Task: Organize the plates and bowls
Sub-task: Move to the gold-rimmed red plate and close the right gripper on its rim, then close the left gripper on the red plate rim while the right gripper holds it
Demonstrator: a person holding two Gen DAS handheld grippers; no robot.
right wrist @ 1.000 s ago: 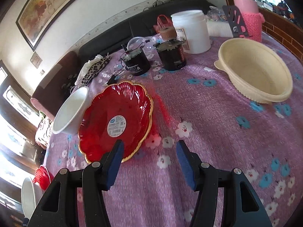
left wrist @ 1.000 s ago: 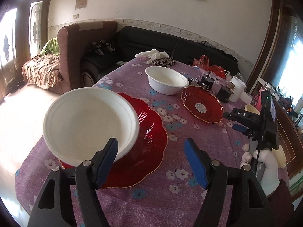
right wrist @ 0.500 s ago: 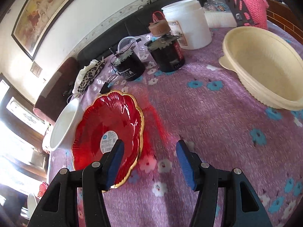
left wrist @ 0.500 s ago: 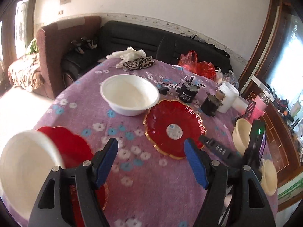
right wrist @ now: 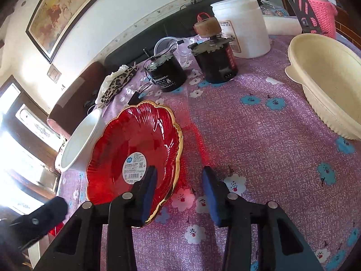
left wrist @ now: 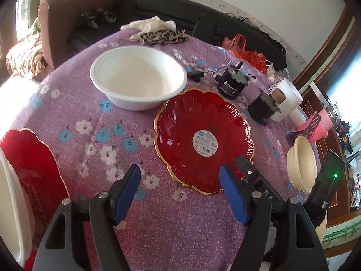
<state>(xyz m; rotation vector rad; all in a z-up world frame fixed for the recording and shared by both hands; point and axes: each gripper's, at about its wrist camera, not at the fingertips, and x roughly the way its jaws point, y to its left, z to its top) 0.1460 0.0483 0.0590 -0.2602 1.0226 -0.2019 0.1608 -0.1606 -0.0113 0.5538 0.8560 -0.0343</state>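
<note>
A red gold-rimmed plate (left wrist: 203, 140) with a round label lies mid-table; it also shows in the right wrist view (right wrist: 135, 158). A white bowl (left wrist: 138, 78) stands just behind it, and appears in the right wrist view (right wrist: 79, 142). At the far left a second red plate (left wrist: 33, 164) carries another white bowl (left wrist: 11, 207). A cream bowl (left wrist: 301, 164) sits at the right, also in the right wrist view (right wrist: 327, 83). My left gripper (left wrist: 180, 194) is open and empty before the plate. My right gripper (right wrist: 178, 194) is open astride the plate's near rim.
Two black motor-like cylinders (right wrist: 167, 72) (right wrist: 214, 61), a white jar (right wrist: 241, 27) and a pink knitted holder (right wrist: 320, 6) crowd the back. Leopard-print cloth (left wrist: 162, 36) and a red bag (left wrist: 246, 52) lie at the far edge. A sofa stands beyond.
My left gripper has swung right, from the bowl on the left red plate towards the labelled red plate. My right gripper has moved forward and left until it straddles that plate's rim.
</note>
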